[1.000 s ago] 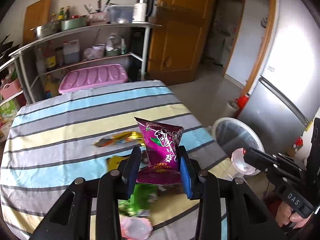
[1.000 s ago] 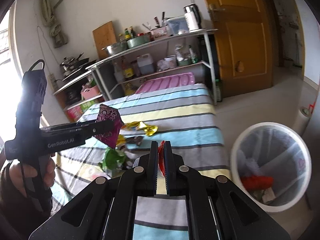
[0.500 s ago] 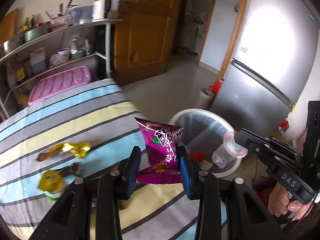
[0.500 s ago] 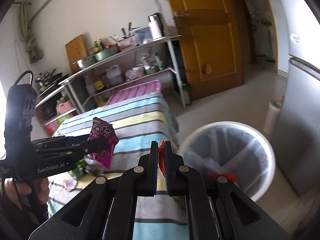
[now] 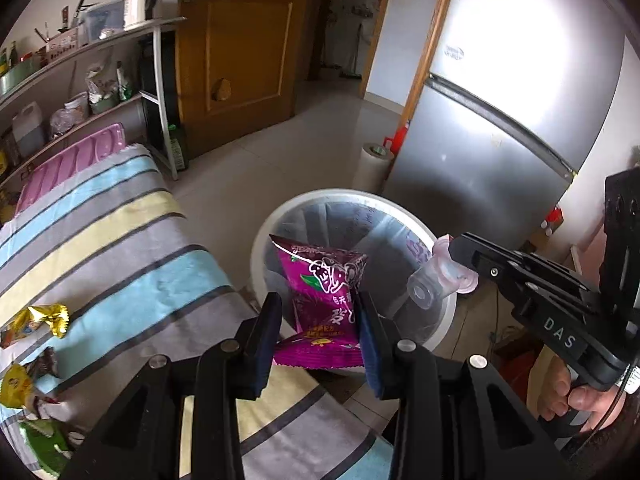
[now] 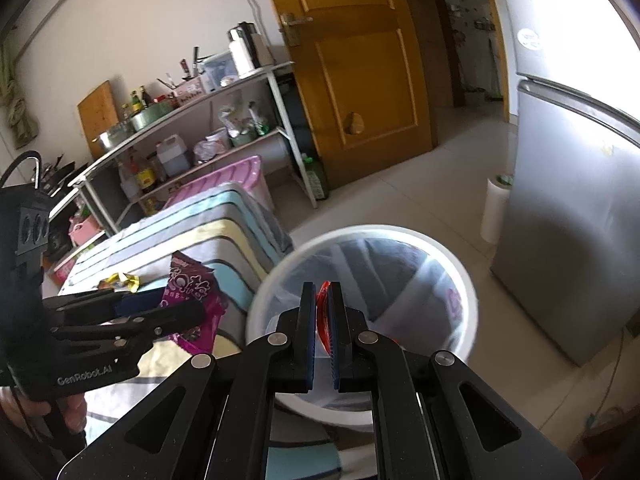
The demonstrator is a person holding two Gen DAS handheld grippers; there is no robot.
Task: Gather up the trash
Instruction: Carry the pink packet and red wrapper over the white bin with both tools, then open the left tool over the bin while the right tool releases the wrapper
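Note:
My left gripper (image 5: 318,312) is shut on a purple snack bag (image 5: 326,284) and holds it over the near rim of the white trash bin (image 5: 280,216). The bag also shows in the right wrist view (image 6: 192,300). My right gripper (image 6: 322,300) is shut on the red-lined rim of a small clear plastic cup (image 5: 436,280); only a red edge (image 6: 322,320) shows between its pads, above the bin (image 6: 460,276). The bin has a clear liner with some trash inside.
The striped table (image 5: 120,240) lies left of the bin, with a gold wrapper (image 5: 36,322), a yellow wrapper (image 5: 16,388) and a green wrapper (image 5: 44,440) on it. A steel fridge (image 5: 500,152), a paper roll (image 5: 372,164), a shelf rack and a wooden door stand around.
Both grippers have swung right from over the table to over the bin, carrying the purple bag and the cup. Both stay shut.

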